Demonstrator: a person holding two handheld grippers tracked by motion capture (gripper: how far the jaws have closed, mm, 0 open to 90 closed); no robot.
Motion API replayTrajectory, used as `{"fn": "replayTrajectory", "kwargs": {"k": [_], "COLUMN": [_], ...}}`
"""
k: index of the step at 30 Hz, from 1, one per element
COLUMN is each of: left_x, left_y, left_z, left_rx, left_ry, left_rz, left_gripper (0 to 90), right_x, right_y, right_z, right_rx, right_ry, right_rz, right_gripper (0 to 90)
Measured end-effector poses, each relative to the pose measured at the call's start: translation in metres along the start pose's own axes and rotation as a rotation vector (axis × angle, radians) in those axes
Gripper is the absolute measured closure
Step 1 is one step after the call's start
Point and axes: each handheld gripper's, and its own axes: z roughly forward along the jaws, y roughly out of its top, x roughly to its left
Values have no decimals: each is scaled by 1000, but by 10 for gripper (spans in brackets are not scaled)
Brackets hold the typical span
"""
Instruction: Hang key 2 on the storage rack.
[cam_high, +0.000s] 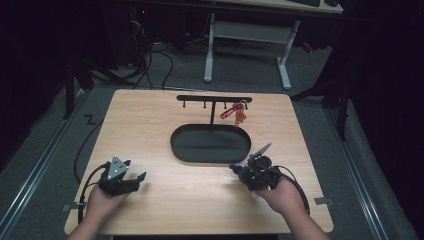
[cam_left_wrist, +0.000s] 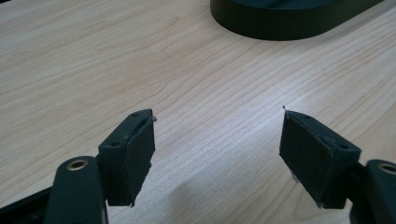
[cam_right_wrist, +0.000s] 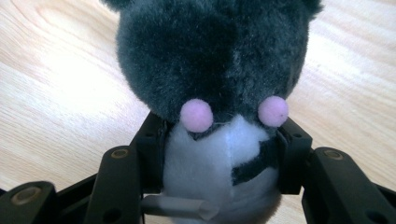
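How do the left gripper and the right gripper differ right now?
The left gripper is open with nothing between its jaws; the right gripper is shut on a plush toy. In the high view the left sits farther from the black tray than the right. Both are held low over the table.

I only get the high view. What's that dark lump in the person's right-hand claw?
Observer: The right gripper view shows a fluffy dark grey plush toy with a white front and two pink pom-poms, pinched in the right claw.
Visitor: Is the left claw holding anything?
Observer: No. In the left gripper view the left claw is open, with nothing between its jaws, above the bare light wooden table.
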Motion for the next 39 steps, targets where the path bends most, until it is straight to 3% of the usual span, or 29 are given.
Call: {"fn": "replayTrajectory", "kwargs": {"k": [3,15,19,22,39], "left_x": [1,-2,-1,-1,0], "left_y": [-1,0,-3,-4,-5], "left_z": [2,-6,-6,-8,-6], "left_rx": [27,17,35,26,30], "left_ry": [1,7,4,8,-10], "left_rz": [-3,6,2,-1,11], "left_gripper": [258,253,253,253,242], "right_x": [-1,4,6,5,1], "right_y": [4,26,37,44,83], "right_z": [-8,-42,-53,-60,-81], "right_rx": [-14,-57,-73,-88,-111], "right_ry": [8,3,2,13,-24], "right_rz": [12,-8,-26,-9,-16], "right_gripper": [493,491,492,492,492]}}
